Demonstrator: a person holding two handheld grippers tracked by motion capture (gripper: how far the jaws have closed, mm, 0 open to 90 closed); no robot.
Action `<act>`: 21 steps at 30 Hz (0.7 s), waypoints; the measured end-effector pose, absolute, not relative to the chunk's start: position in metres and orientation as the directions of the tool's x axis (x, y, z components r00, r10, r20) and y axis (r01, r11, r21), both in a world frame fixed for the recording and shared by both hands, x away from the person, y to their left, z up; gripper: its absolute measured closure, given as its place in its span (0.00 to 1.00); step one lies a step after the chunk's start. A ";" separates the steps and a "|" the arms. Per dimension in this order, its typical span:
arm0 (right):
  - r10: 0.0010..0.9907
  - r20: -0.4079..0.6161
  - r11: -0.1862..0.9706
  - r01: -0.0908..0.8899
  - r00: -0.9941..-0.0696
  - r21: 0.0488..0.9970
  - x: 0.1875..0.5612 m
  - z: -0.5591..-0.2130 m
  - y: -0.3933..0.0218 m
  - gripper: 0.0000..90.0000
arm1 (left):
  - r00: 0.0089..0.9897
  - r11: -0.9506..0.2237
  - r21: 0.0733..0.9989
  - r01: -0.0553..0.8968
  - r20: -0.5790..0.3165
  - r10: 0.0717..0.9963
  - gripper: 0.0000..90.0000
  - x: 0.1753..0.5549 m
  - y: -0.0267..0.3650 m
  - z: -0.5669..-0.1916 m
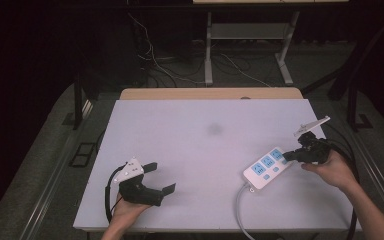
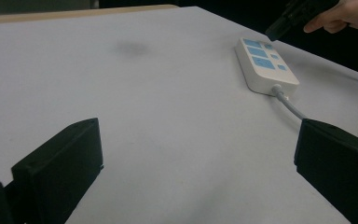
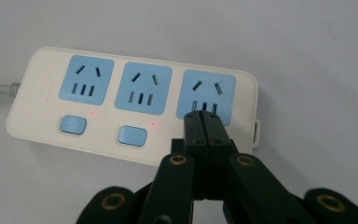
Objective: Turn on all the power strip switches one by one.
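My table (image 1: 200, 150) has a white top with a tan wooden edge along its far side. A faint grey smudge (image 1: 215, 129) marks the middle. A white power strip (image 1: 266, 167) with blue sockets lies flat near my right, its grey cord (image 1: 241, 212) running off the near edge.

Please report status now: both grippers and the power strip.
Right gripper shut, fingers over third button of power strip. Left gripper open, empty, resting apart. Nothing in the way.
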State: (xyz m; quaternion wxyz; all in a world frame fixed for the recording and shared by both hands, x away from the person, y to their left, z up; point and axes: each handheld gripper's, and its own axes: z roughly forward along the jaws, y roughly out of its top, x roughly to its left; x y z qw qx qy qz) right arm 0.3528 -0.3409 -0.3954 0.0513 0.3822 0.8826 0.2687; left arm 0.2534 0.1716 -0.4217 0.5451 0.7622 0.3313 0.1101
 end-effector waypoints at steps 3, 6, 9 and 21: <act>0.701 0.116 0.566 0.647 -0.704 0.511 0.354 -0.397 -0.340 1.00 | 0.756 -0.185 0.904 0.384 -0.193 0.625 0.00 0.253 0.172 -0.422; 0.699 0.118 0.569 0.649 -0.705 0.505 0.354 -0.400 -0.339 1.00 | 0.756 -0.185 0.904 0.385 -0.194 0.625 0.00 0.253 0.172 -0.422; 0.700 0.129 0.562 0.654 -0.702 0.507 0.354 -0.403 -0.338 1.00 | 0.756 -0.185 0.904 0.385 -0.194 0.625 0.00 0.253 0.172 -0.422; 0.698 0.101 0.581 0.643 -0.709 0.500 0.353 -0.405 -0.335 1.00 | 0.757 -0.186 0.905 0.382 -0.192 0.625 0.00 0.253 0.171 -0.421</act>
